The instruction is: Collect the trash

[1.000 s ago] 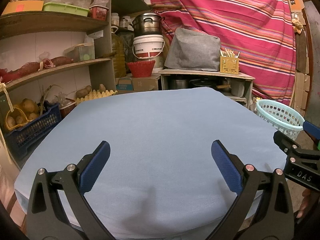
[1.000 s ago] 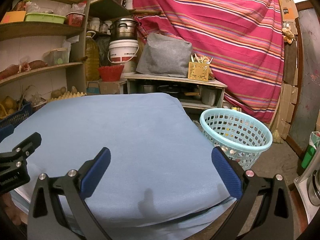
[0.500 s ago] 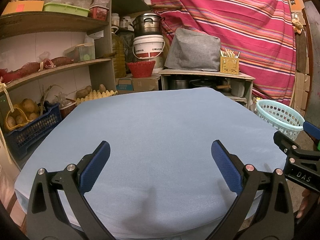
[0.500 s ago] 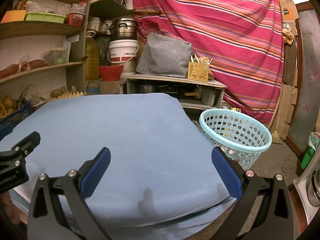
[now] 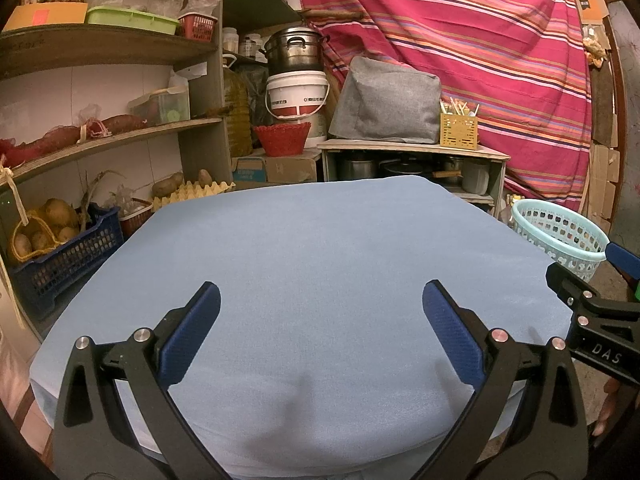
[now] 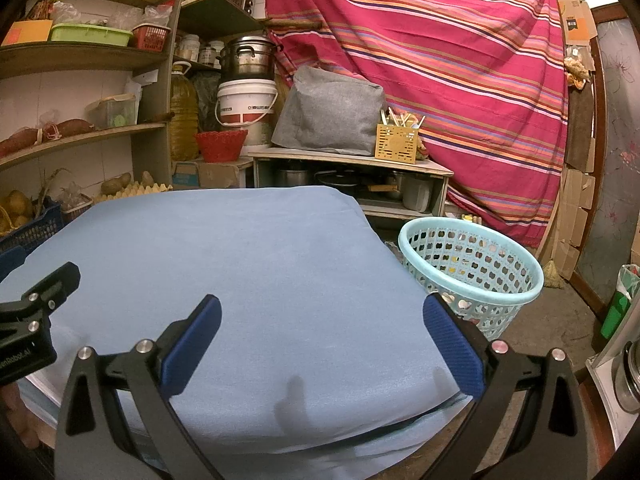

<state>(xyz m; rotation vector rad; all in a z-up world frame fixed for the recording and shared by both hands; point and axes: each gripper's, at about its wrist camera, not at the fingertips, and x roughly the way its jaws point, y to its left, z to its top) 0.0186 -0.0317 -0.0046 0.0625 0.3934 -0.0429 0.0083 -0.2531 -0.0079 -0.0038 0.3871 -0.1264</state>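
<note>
basket (image 6: 472, 280) contents perhaps scraps, too small to tell; its base hidden.

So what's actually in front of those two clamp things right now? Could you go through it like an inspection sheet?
Surface: table under a light blue cloth; bare, only shadows on it.
Job's things: no trash seen on the cloth; pale blue basket stands on the floor by the table's right edge, small bits showing through its holes.
Clutter: nothing seen on the table.
Grippers: left tool and right tool both open, empty, held over the near edge.
Cables: nothing seen.
Surroundings: shelves with potatoes, crates and tubs on the left; white bucket under a metal pot; grey covered box; striped red cloth hung behind.
</note>
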